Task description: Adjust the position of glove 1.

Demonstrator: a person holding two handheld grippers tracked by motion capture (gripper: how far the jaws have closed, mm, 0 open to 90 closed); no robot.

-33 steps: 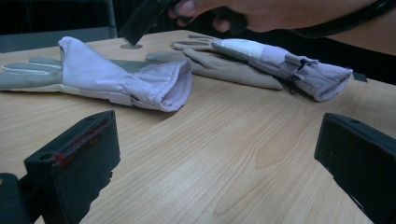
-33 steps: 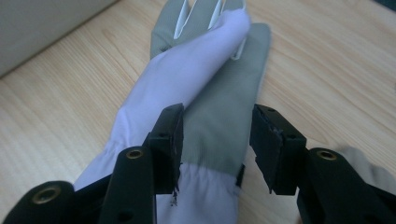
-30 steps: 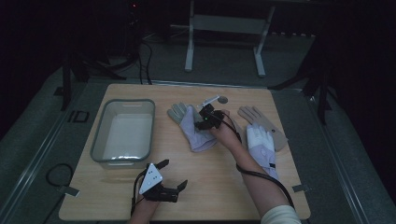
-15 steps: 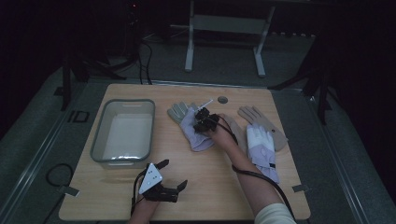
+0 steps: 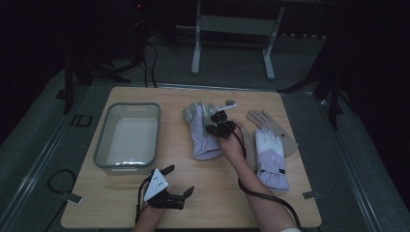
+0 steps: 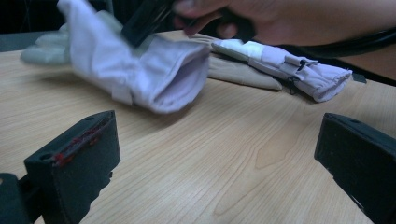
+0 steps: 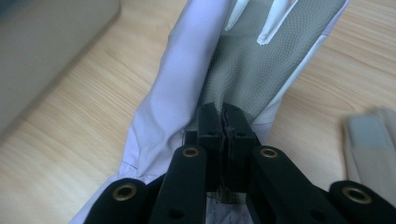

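Note:
A lavender glove with a grey palm (image 5: pixel 199 137) lies palm up mid-table. My right gripper (image 5: pixel 212 126) reaches over it from the right. Its jaws have just been closing and now stand shut on a pinch of the glove's palm fabric (image 7: pixel 247 60); the pads meet at the right gripper's tips (image 7: pixel 222 111). From low on the table the glove (image 6: pixel 140 70) shows its open cuff raised a little under the right gripper (image 6: pixel 144 21). My left gripper (image 5: pixel 180 180) rests near the front edge, open, nothing between its jaws (image 6: pixel 219 154).
A grey plastic bin (image 5: pixel 102 145) stands at the left, its wall (image 7: pixel 46 42) close to the held glove. A second lavender glove (image 5: pixel 270 154) and a beige glove (image 5: pixel 270 123) lie at the right. A small grey disc (image 5: pixel 230 102) sits behind the gripper.
The right gripper's jaws have gone from open over the glove to shut on its palm, and the hand has shifted slightly toward the person. The left gripper has not moved.

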